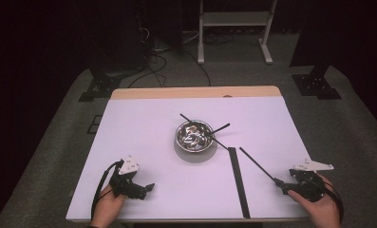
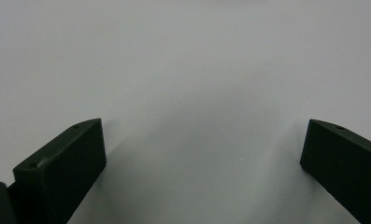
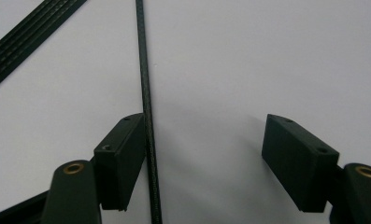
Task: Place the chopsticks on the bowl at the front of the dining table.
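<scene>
A steel bowl (image 1: 194,135) sits mid-table with small pieces inside and two thin black rods (image 1: 213,137) leaning across its rim. A flat bundle of black rods (image 1: 238,183) lies to its right, running toward the front edge. One single black rod (image 1: 257,165) lies slanted beside the bundle. Its near end runs between the fingers of my right gripper (image 1: 281,184). In the right gripper view the rod (image 3: 146,93) lies along the inner face of one jaw of the gripper (image 3: 204,119), and the other jaw stands well clear. My left gripper (image 1: 146,190) rests at the front left, open (image 2: 204,128) over bare tabletop.
The white table (image 1: 143,123) has a wooden strip (image 1: 195,92) along its far edge. Beyond it, a white frame stand (image 1: 233,28) and cables lie on the grey floor. The rod bundle (image 3: 29,37) shows at the right gripper view's upper left.
</scene>
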### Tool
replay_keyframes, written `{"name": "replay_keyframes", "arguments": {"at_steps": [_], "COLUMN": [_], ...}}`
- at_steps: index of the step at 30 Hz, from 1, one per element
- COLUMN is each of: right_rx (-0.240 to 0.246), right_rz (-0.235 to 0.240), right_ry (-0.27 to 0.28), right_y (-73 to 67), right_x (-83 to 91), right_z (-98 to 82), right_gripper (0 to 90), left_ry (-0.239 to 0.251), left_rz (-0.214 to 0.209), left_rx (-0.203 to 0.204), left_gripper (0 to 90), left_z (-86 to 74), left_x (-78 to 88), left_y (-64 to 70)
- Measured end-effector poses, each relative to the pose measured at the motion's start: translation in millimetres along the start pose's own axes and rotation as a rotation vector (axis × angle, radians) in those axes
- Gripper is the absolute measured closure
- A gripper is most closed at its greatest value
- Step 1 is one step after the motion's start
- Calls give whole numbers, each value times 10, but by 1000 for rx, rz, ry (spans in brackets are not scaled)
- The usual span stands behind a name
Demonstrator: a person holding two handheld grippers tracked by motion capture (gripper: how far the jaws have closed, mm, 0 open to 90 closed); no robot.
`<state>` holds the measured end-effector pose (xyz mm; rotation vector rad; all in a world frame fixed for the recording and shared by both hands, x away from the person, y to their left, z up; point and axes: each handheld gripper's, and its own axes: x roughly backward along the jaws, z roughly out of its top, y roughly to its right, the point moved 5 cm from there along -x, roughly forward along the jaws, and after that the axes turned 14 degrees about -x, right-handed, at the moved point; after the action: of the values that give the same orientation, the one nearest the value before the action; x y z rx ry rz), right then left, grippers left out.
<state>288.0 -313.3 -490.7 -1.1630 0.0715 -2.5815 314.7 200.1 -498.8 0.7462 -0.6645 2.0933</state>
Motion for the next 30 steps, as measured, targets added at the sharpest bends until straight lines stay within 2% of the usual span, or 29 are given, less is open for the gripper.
{"name": "replay_keyframes", "arguments": {"at_steps": [14,30], "right_rx": [12,37], "right_rz": [46,94], "right_ry": [15,34], "right_y": [-79,-163], "right_x": [-26,-102], "right_z": [75,205], "right_gripper": [366,396], "left_ry": [-1,-1], "left_rz": [0,0], "left_rx": [-1,-1], "left_gripper": [0,0], "left_z": [0,0], "left_x": [0,0], "left_y": [0,0]}}
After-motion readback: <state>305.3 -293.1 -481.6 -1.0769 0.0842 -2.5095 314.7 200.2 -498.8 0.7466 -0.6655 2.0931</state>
